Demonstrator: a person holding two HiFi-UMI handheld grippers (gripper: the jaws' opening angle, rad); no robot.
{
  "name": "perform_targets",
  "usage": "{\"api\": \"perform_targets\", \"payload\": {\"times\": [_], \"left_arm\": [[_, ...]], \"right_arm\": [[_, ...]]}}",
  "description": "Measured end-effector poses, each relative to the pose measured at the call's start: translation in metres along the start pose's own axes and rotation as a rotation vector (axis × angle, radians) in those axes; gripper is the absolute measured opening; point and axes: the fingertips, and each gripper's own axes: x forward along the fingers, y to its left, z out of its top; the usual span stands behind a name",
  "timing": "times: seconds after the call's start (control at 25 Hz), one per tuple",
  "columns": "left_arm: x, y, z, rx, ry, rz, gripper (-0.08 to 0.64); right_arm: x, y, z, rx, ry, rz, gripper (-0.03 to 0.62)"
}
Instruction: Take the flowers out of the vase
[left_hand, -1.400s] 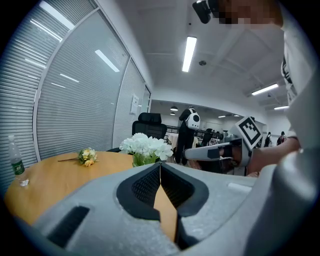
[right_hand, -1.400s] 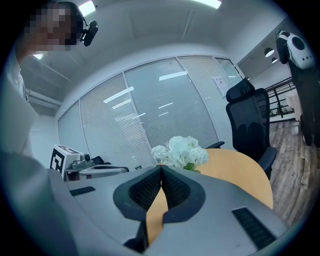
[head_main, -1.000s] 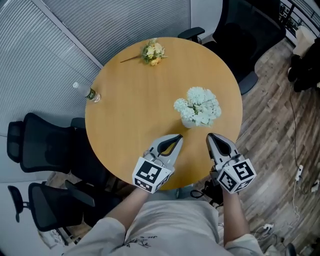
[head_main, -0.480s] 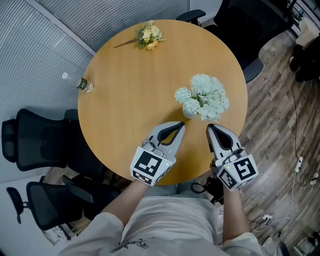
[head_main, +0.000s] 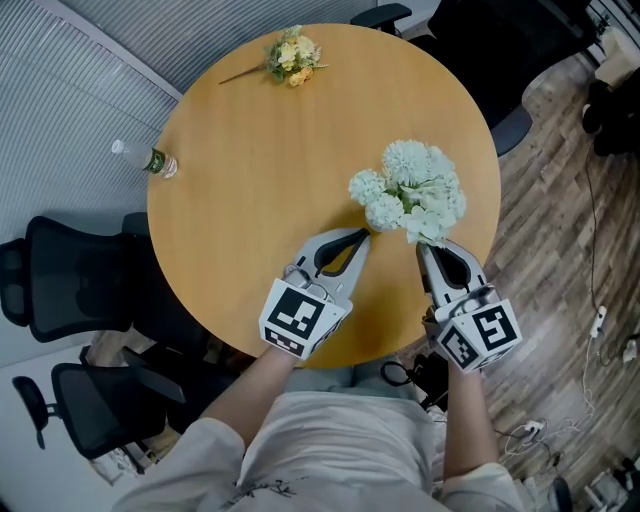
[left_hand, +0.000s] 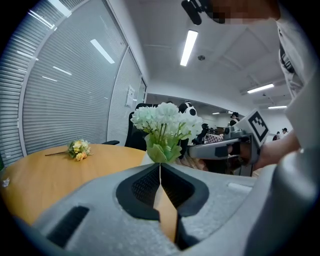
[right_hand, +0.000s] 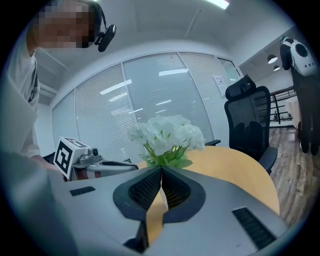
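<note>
Round wooden table (head_main: 260, 180). White flower bunch (head_main: 412, 190) sits in its vase (left_hand: 144, 159) near the table's right edge; the blooms hide most of the vase. Left gripper (head_main: 362, 237) and right gripper (head_main: 425, 247) flank it just short, both with jaws pressed together, nothing pinched. Yellow bouquet (head_main: 288, 58) lies at the far edge, plastic bottle (head_main: 145, 160) at the left edge.

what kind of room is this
Probably an office meeting room: a round wooden table, black office chairs around it, and slatted blinds along glass partition walls.
</note>
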Motion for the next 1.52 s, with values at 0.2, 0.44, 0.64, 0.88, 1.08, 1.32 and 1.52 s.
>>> {"api": "perform_targets", "payload": {"times": [0.2,0.44,0.64,0.88,1.08,1.32,1.52], "left_arm": [[0.009,0.004,-0.009,-0.009,0.008,0.000,0.012],[0.018,0.007,-0.017,0.000,0.013,-0.003,0.069],[0.030,0.009,-0.026,0.018,0.031,-0.023,0.184],[0.043,0.012,-0.039,0.028,0.055,-0.040,0.267],[0.056,0.014,-0.045,0.039,0.066,-0.039,0.301],[0.073,0.016,-0.053,0.053,0.066,-0.047,0.310],[0.082,0.017,-0.057,0.058,0.067,-0.052,0.316]], "right_arm": [[0.008,-0.005,-0.002,0.007,-0.007,-0.005,0.008],[0.014,-0.007,-0.002,-0.009,-0.012,-0.007,0.008],[0.019,-0.009,-0.003,-0.006,-0.015,-0.006,0.008],[0.021,-0.009,-0.006,-0.003,-0.013,-0.007,0.008],[0.020,-0.012,-0.008,-0.004,-0.015,-0.015,0.008],[0.022,-0.013,-0.009,-0.002,-0.010,-0.011,0.009],[0.023,-0.013,-0.009,-0.001,-0.010,-0.006,0.009]]}}
